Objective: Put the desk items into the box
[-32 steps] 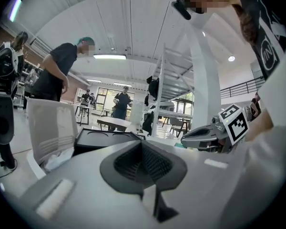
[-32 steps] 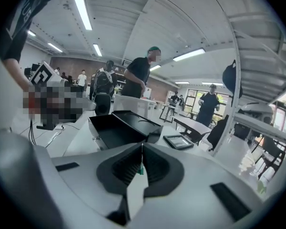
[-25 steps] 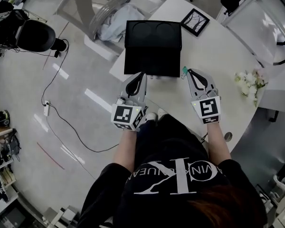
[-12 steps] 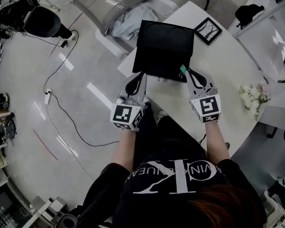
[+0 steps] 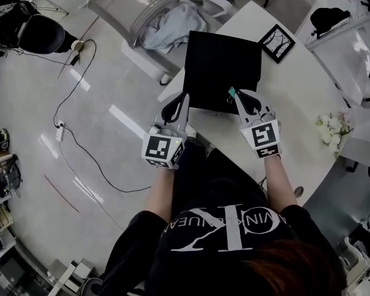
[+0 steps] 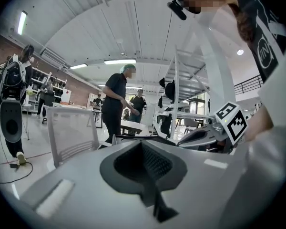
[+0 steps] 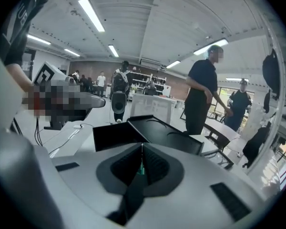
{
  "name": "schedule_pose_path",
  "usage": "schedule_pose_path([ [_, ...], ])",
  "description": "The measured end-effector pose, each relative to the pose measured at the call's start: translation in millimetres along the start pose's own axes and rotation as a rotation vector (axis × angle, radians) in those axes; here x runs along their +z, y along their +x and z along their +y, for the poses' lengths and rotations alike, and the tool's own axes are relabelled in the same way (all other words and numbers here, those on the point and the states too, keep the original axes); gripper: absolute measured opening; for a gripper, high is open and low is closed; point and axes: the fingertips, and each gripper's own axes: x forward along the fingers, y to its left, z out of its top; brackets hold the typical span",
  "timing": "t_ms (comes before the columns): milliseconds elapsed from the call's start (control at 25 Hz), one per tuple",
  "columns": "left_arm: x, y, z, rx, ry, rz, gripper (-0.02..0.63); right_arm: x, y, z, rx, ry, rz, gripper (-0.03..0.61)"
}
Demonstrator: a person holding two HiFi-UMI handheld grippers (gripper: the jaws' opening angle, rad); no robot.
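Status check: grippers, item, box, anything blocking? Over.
Left gripper shut, empty. Right gripper shut on small green item, over near side of black box. Picture frame, flowers sit aside.

You are standing at a white curved worktop (image 5: 296,97). A black box (image 5: 222,73) is sitting at its left edge. A picture frame (image 5: 277,43) is lying flat just beyond the box, near the far edge. White flowers (image 5: 333,128) are lying by the right edge, well apart from both.
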Motion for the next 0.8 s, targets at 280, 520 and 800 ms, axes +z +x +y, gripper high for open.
schedule_pose_path([
  [280,-4.3,11.6,26.9,-0.037,-0.017,0.022,0.009,-11.3,32.9,7.8,0.002,-0.031,0.129,0.017],
  [520,-9.4,20.3,40.8,-0.061,-0.029,0.04,0.011,-19.9,49.9,9.2,-0.009,-0.079,0.216,0.017],
  [800,-10.1,27.1,47.3,-0.081,-0.035,0.049,0.009,-24.2,61.7,11.1,-0.015,-0.118,0.261,0.018],
])
